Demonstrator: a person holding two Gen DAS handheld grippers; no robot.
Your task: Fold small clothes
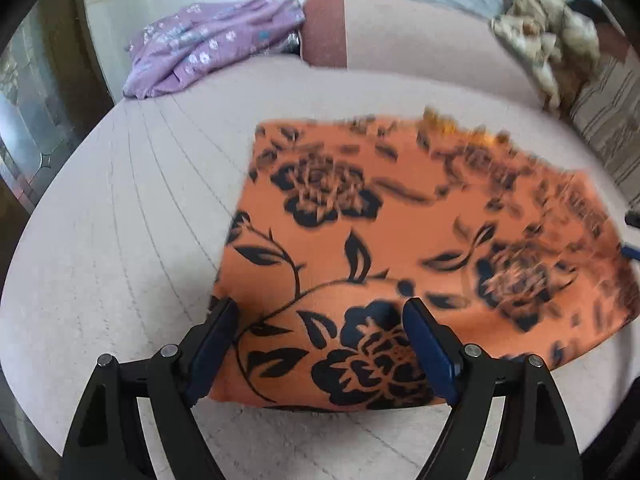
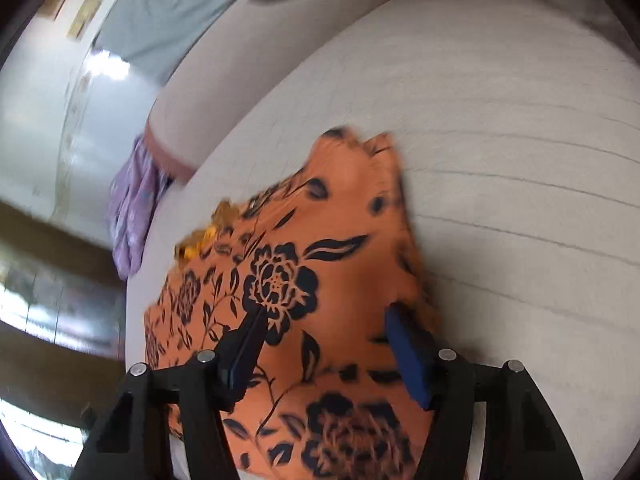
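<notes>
We see a wide pale sofa seat with stitched lines running across it, and behind it a rounded cushion of the same pale cloth. On the seat lies the orange cloth with dark flowers and leaves, spread mostly flat; its far edge is rumpled, and a bit of yellow shows there. Much of it is blurred in both views. Well apart from it, at the back corner of the seat, sits a crumpled purple garment with small pale flowers, touching the cushion's end. A beige patterned bundle lies at the other end.

Our left tool stands wide open over the near edge of the orange cloth, its blue pads apart. Our right tool is also open above the orange cloth, pinching nothing.
</notes>
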